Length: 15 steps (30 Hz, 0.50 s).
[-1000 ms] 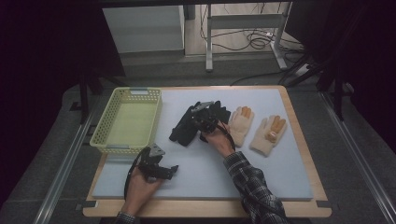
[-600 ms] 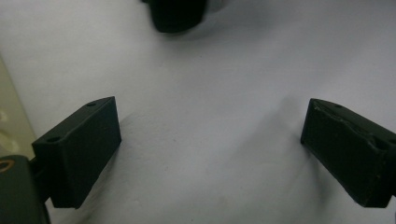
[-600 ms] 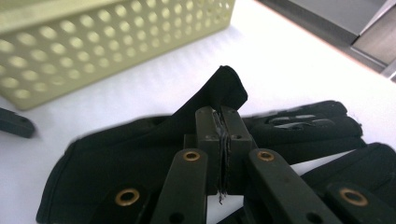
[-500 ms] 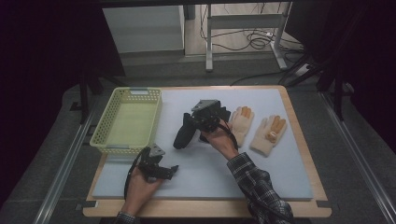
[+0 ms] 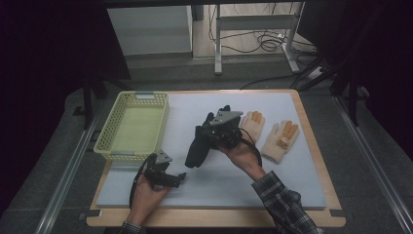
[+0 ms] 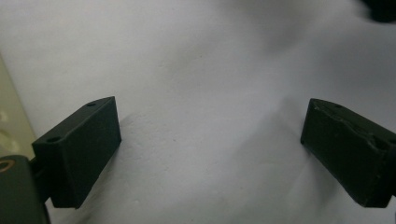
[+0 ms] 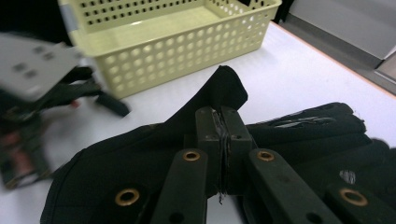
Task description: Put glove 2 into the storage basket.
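The right claw [image 7: 220, 140] is clenched on a thin fold of the black glove [image 5: 199, 148]; soft and light, it droops. The left claw [image 5: 168, 178] rests released on the tabletop [image 5: 272, 180].

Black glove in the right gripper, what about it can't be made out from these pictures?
- Black glove, high view: its upper part is hidden behind the right gripper; whether a second black glove lies beneath is unclear.
- Black glove, right gripper view: its cuff and fingertips are cut off by the bottom and right edges.
- Left gripper, right gripper view: motion blur smears its shape.
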### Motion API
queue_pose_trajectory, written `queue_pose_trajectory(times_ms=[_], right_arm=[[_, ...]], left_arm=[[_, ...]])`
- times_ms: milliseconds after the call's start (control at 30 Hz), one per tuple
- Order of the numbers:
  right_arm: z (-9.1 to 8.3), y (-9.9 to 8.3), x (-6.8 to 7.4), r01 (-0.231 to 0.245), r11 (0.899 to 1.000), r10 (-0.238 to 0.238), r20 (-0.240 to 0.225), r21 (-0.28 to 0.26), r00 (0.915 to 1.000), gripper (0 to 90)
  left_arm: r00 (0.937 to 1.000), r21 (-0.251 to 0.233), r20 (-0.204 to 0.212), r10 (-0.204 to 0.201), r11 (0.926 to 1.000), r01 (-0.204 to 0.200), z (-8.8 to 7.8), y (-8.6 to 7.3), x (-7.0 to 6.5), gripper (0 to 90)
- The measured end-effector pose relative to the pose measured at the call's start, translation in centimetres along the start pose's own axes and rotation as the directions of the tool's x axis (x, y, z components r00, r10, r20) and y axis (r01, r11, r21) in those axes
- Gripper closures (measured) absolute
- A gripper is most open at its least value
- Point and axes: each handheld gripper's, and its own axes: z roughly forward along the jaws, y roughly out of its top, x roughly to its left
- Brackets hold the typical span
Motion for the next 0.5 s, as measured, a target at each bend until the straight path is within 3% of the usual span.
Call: queue_pose_trajectory(times_ms=[167,200,367,500], right_arm=[[-3.0,-2.8,1.3,0.000,1.000,0.001,-0.028,0.010,0.9996,87.4],[-3.0,-2.8,1.3,0.000,1.000,0.001,-0.028,0.010,0.9996,87.4],[-4.9,-6.0,2.1,-0.018,0.999,0.019,-0.049,0.028,0.9986,87.3],[-5.2,-8.7,2.1,-0.045,0.997,0.048,-0.044,0.064,0.9979,87.0]], left_arm=[[1.0000,0.001,0.001,-0.002,1.0000,0.002,0.0,0.0,0.0,5.0],[1.0000,0.001,0.001,-0.002,1.0000,0.002,0.0,0.0,0.0,5.0],[1.0000,0.000,0.001,-0.002,1.0000,0.002,0.0,0.0,0.0,5.0],[1.0000,0.000,0.000,-0.001,1.0000,0.001,0.0,0.0,0.0,5.0]])
